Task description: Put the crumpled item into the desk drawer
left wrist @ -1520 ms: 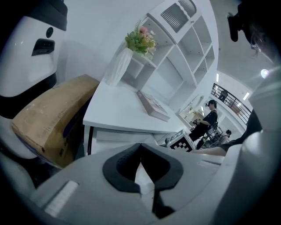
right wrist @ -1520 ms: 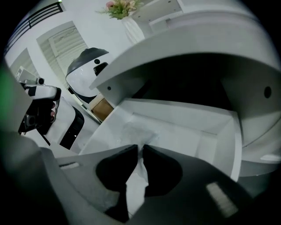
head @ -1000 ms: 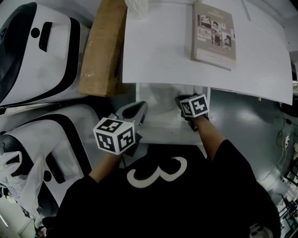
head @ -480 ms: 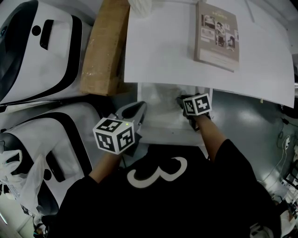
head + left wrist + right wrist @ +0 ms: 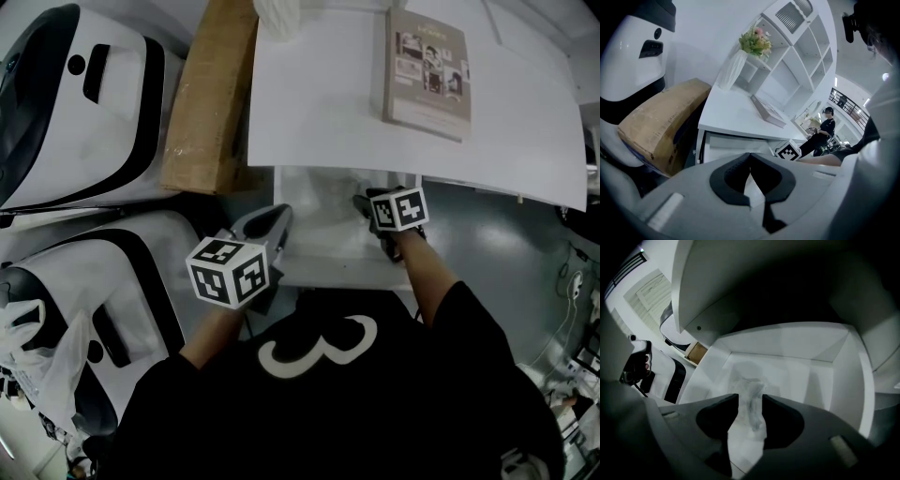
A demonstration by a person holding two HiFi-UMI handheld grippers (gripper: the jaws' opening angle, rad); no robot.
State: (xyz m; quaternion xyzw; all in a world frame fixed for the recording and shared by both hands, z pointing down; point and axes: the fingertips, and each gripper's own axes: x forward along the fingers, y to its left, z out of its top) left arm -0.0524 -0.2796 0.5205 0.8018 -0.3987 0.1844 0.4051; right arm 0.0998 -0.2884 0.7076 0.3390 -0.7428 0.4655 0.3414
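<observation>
The right tongs (image 5: 750,397) reach down into the open drawer (image 5: 787,344), a plain white box with smooth, flat walls set under the table (image 5: 328,103) edge. Their dark, curved jaws have just been opening and now stand apart, with the item (image 5: 749,420) in the gap between them. The item is a pale, thin, wrinkled wad, longer than it is wide and half see-through, like film or tissue. It lies on the drawer floor. Whether the pads brush its sides cannot be told.

The left tongs (image 5: 750,155) have a smooth grey shell with black rubbery pads. Their tips are together with nothing between them. In the head view they sit just beside the drawer's left side, outside it.

The table top is a flat, matt white sheet. A thin book (image 5: 429,70) with a grey-beige cover and small photos lies flat on it. A ribbed white vase (image 5: 731,70) stands upright near the far edge. A long brown cardboard box (image 5: 206,98) with a rough, creased face is beside the table's left edge.
</observation>
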